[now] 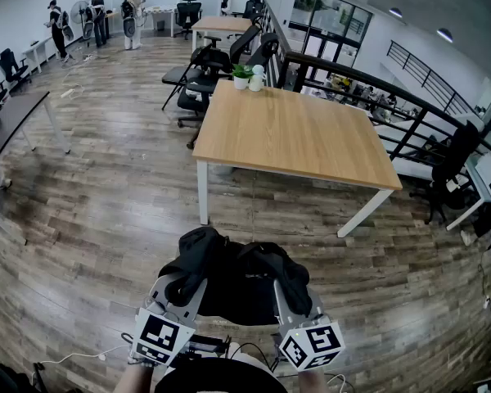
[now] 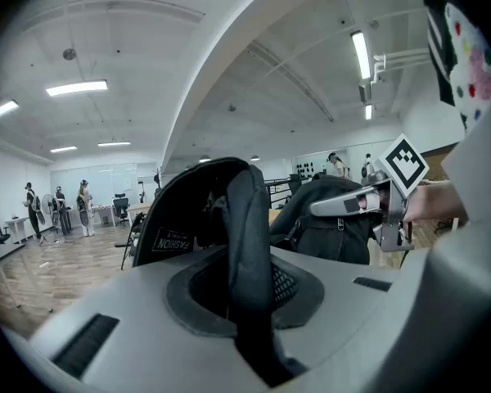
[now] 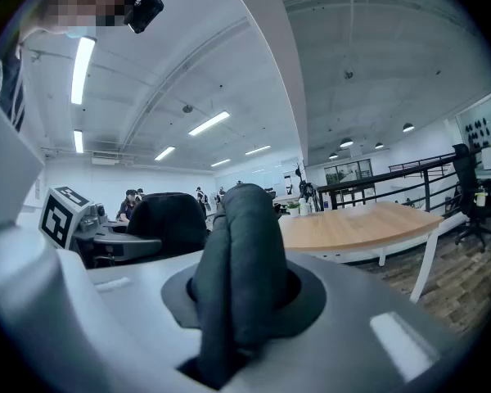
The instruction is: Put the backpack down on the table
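A black backpack [image 1: 239,278] hangs above the wood floor between my two grippers, short of the near edge of the wooden table [image 1: 295,133]. My left gripper [image 1: 186,283] is shut on a padded black strap [image 2: 250,236] at the bag's left side. My right gripper [image 1: 290,289] is shut on a second thick black strap [image 3: 241,252] at its right side. In the left gripper view the bag's body [image 2: 184,215] with a small label rises behind the jaws, and the right gripper [image 2: 356,203] shows beyond it. In the right gripper view the tabletop [image 3: 360,223] lies ahead to the right.
A small potted plant [image 1: 242,74] and a white cup [image 1: 257,79] stand at the table's far corner. Black office chairs [image 1: 203,70] crowd behind it. A black railing [image 1: 393,97] runs along the right. People [image 1: 94,15] stand far back left. A cable [image 1: 74,355] lies on the floor.
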{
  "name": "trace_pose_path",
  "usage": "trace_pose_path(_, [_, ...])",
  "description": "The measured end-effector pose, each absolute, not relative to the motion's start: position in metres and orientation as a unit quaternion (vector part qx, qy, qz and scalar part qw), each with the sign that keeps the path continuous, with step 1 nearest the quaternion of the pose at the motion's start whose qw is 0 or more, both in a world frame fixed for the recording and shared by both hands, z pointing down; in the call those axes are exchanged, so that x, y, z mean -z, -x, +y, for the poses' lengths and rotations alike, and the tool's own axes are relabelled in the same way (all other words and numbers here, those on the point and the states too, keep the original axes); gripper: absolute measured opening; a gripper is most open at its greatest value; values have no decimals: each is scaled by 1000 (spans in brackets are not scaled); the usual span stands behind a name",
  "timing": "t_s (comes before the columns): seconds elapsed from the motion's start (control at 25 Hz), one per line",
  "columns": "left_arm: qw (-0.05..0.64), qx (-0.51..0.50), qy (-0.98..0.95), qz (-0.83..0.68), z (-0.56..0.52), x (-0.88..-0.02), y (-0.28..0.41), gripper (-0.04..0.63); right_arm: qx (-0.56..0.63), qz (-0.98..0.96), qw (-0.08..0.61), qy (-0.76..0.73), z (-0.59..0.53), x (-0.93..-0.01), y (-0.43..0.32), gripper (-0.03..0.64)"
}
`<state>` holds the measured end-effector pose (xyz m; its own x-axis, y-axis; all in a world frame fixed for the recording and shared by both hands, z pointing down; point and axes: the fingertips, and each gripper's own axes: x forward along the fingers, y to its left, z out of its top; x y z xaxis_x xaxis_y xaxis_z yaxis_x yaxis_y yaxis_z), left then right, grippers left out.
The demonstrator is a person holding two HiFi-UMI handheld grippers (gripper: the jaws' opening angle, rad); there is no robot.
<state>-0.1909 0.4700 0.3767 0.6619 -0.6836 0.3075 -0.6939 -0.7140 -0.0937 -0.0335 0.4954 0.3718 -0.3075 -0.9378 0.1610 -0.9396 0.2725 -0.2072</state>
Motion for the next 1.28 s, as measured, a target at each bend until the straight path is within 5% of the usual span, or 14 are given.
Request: trace_pose_path(1.28, [15,-157,-893,-422,487,-377,154,44,-142,-816,4,-560,505,-379,-7,71])
